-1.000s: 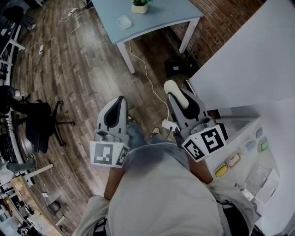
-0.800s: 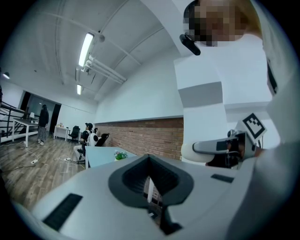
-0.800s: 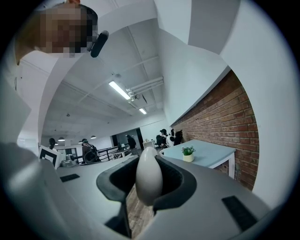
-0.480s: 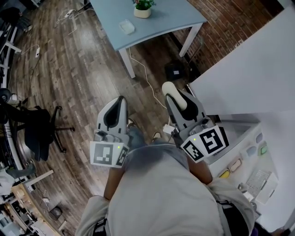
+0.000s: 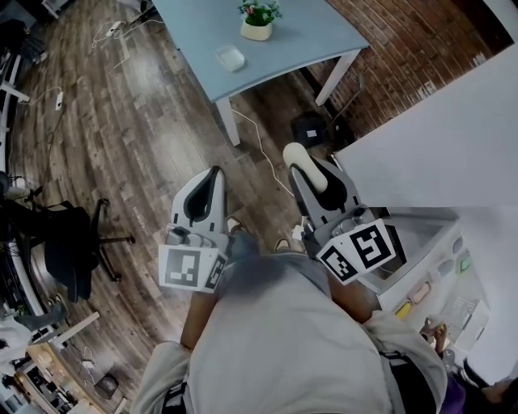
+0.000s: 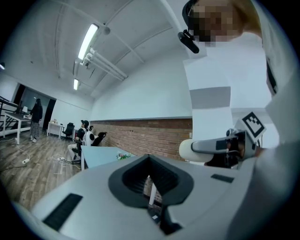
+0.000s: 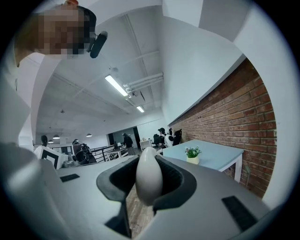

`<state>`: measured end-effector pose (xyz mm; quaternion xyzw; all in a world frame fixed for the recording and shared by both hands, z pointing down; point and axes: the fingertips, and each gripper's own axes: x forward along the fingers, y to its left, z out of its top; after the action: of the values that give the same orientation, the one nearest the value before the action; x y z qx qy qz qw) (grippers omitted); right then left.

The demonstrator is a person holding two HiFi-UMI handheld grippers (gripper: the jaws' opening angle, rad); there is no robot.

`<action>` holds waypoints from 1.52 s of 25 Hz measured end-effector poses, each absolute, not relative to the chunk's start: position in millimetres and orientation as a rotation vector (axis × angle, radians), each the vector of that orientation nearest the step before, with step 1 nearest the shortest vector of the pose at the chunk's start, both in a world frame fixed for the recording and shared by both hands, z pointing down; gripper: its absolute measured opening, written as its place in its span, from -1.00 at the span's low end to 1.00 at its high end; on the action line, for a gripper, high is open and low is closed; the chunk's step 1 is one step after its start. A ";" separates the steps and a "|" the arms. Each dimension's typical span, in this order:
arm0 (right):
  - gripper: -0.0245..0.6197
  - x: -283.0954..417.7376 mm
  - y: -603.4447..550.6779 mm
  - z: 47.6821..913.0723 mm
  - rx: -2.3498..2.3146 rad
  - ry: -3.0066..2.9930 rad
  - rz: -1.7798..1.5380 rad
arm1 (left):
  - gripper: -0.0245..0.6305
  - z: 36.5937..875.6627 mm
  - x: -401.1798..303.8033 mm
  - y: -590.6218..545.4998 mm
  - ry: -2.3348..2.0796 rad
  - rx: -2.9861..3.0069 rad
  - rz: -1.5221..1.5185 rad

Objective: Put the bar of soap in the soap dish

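Right claw (image 5: 317,179) is clamped on the bar of soap (image 7: 149,174): a pale oval standing on edge between the pads, its nose poking out past the tips. Left claw (image 6: 150,180) is closed with nothing in it, held level at lower left centre of the head view. The soap dish (image 5: 231,57), small and clear, sits near the close edge of the blue table (image 5: 299,32) at top centre of the head view, with a potted plant (image 5: 259,23) just beyond it. Soap and dish are well apart, with bare wood floor between, so I'd call this the carry leg, placement not begun. To do it well: don't change the squeeze. The bar is rounded and looks slick, gripped across its thin faces, and could squirt out forward if the clamp gets harder. Keep the claw level. A white cable (image 5: 261,139) trails across the floor on the way to the table leg, so step clear of it. Come in over the table's near edge, short of the plant. Roll the bar flat over the dish, get it low, then release. The dish looks light and may skid, so pin its rim with the free left claw.
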<state>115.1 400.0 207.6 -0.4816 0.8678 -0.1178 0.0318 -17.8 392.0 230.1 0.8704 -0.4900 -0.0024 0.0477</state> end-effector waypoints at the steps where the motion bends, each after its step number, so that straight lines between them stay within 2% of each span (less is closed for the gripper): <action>1: -0.57 109.1 396.0 206.9 -1.487 2.671 -0.363 | -0.92 229.7 -22.7 387.6 -1.485 2.659 -0.009; 19: -0.57 36.6 339.2 208.2 -1.516 2.670 -0.356 | -0.92 234.4 -80.6 329.9 -1.399 2.707 -0.001; 38: -0.57 36.0 279.6 203.8 -1.496 2.677 -0.352 | -0.92 230.1 -72.4 272.3 -1.386 2.718 -0.004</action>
<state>36.0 279.6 203.8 -0.4844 0.8670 -0.1138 0.0273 -72.4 272.3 230.1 0.8899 -0.4539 -0.0014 0.0452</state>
